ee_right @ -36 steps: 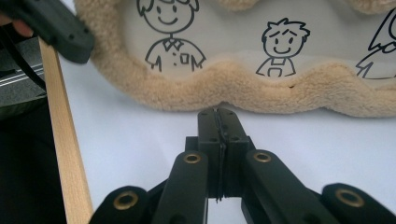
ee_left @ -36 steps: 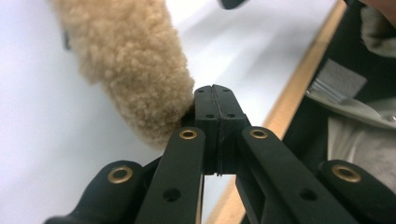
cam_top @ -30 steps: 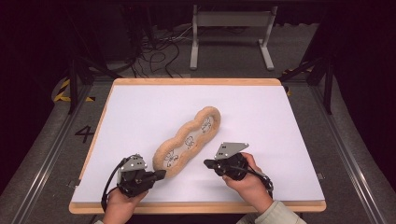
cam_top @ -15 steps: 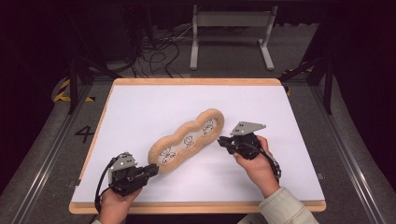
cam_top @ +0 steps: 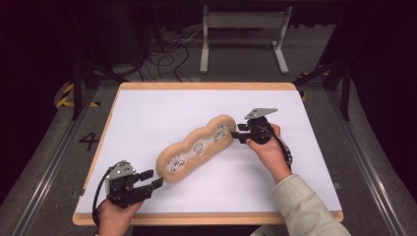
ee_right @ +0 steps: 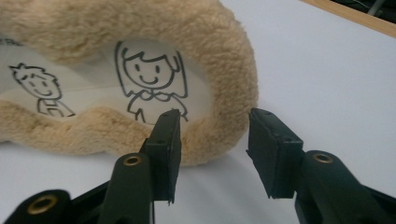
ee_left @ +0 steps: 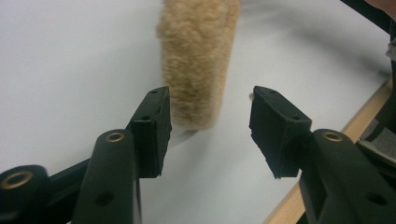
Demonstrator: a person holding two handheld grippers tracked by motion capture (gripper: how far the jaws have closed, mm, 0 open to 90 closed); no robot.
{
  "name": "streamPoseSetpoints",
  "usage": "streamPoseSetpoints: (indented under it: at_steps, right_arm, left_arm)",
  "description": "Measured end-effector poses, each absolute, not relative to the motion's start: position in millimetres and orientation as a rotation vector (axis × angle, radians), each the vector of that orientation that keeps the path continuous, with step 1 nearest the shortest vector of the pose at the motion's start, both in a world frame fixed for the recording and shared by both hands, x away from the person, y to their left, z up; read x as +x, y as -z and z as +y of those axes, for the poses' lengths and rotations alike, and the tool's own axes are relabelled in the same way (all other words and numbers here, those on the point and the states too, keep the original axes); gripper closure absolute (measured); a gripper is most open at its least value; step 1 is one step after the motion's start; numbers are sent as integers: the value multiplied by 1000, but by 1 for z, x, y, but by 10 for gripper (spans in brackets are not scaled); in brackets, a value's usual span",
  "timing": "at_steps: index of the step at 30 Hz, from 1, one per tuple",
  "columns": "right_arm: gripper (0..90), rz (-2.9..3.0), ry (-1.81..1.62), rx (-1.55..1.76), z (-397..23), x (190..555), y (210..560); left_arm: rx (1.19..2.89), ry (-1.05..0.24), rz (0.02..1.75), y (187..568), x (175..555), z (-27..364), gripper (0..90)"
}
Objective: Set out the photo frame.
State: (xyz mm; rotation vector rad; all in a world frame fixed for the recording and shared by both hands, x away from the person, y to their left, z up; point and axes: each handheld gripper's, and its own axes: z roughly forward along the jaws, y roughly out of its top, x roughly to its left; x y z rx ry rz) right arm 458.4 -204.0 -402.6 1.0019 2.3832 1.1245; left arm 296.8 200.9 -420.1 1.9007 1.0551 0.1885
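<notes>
Hands flank the plush cushion (cam_top: 197, 149) — both grippers' jaws just opened, empty.

- The long cushion (cam_top: 197, 149), at the centre of the high view, had a rim of thick, fuzzy tan plush; its inner panels looked like smooth white cloth with black line drawings.
- The table top (cam_top: 147, 113) was matt white and smooth, edged in pale wood.
- The left gripper (ee_left: 210, 130) and right gripper (ee_right: 212, 149) had matt black plastic jaws with brass-coloured rivets.
- The sleeve (cam_top: 305, 206), lower right of the high view, was pale ribbed knit.
</notes>
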Motion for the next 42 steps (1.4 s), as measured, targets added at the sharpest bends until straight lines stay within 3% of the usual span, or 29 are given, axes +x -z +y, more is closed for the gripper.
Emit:
streamPoseSetpoints:
  at_steps: [10,17,21,33,42]
  right_arm:
    - [535,2407,-1198,1005,-202,480,419]
    - [598,2442,-1237,1005,-204,488,426]
    - [669,2430,-1219,1003,-204,488,425]
    - [679,2378,-1194,1009,-211,472,410]
    - [668,2244,-1192,1022,-233,438,392]
  left_arm:
    - [1899,-104,1093,435,311,199,370]
    - [1935,-126,1061,441,315,179,476]
    - [1927,-157,1092,441,317,176,636]
    - [1927,-178,1073,433,321,173,662]
    - [1891,-227,1053,419,338,169,662]
